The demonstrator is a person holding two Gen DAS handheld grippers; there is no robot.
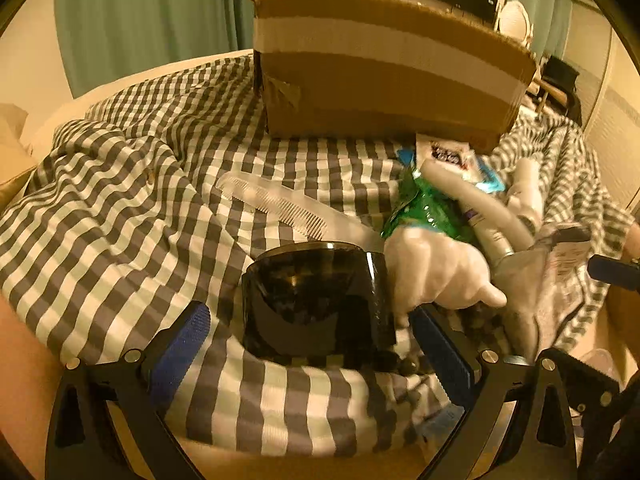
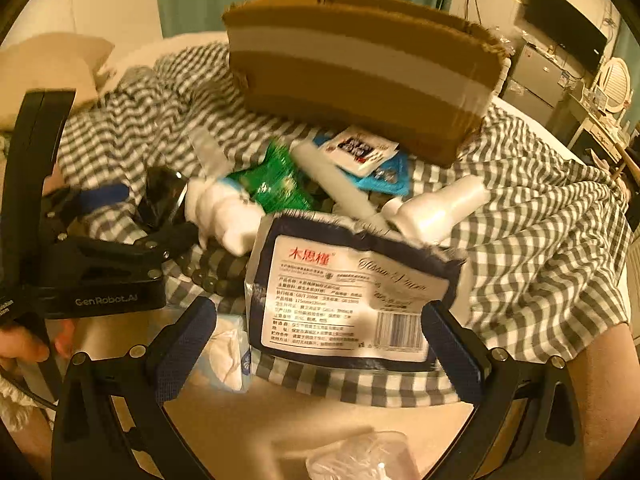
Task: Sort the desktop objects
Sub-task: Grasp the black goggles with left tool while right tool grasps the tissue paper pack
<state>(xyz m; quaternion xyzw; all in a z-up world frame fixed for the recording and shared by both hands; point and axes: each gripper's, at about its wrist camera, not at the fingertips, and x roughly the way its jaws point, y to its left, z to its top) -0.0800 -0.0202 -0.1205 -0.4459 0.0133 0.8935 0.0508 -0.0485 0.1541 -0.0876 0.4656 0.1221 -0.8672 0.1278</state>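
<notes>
Between the spread left hand-held gripper (image 1: pixel 312 344) sits a dark cup (image 1: pixel 316 300); only the right hand-held gripper (image 2: pixel 320 344), also spread, frames a tissue pack (image 2: pixel 348 292).

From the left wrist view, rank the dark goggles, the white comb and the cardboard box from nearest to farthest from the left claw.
1. Dark goggles: between the open fingers of the left claw, low centre.
2. White comb: just beyond the goggles, centre-left on the checked bedding.
3. Cardboard box: farthest, at the back of the bed, upper centre.
</notes>
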